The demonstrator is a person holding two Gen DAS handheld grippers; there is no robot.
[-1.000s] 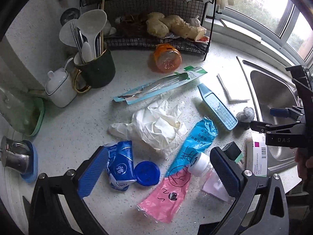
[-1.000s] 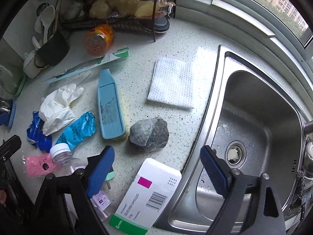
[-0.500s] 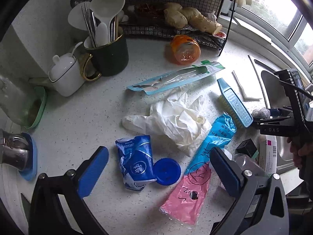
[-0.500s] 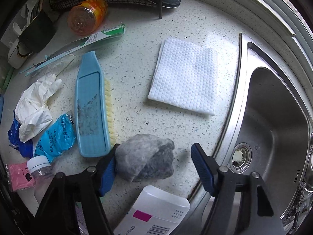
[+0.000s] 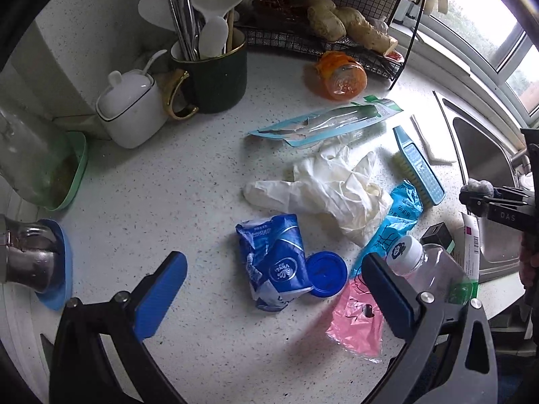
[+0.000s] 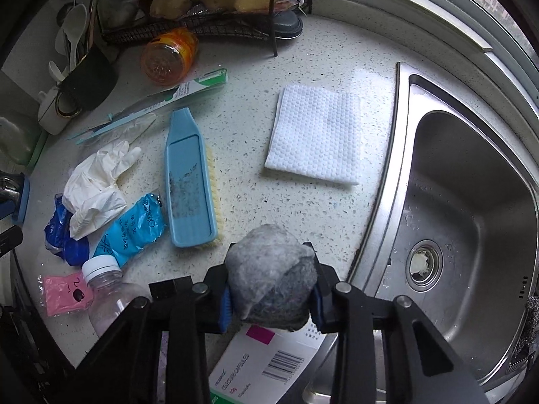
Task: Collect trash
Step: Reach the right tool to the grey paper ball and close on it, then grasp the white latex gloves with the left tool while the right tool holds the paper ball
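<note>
My right gripper [image 6: 271,303] is shut on a grey crumpled wad [image 6: 271,276], held just above the counter by the sink edge; the wad also shows in the left wrist view [image 5: 478,187]. My left gripper [image 5: 273,289] is open above a crumpled blue wrapper [image 5: 273,259] and a blue lid [image 5: 326,273]. Near it lie white gloves [image 5: 333,188], a light-blue packet [image 5: 397,222], a pink bag [image 5: 358,320] and a clear bottle [image 5: 434,266]. A white medicine box [image 6: 266,363] lies under the right gripper.
A steel sink [image 6: 465,208] is at the right. A white cloth [image 6: 315,133], blue scrub brush [image 6: 190,178], toothbrush pack [image 5: 323,123] and orange jar [image 5: 340,75] lie on the counter. A utensil mug [image 5: 210,67], white pot [image 5: 129,104] and wire rack [image 5: 320,30] stand behind.
My right gripper has closed on the grey wad and lifted it slightly. My left gripper has shifted left, so the blue wrapper now sits between its fingers.
</note>
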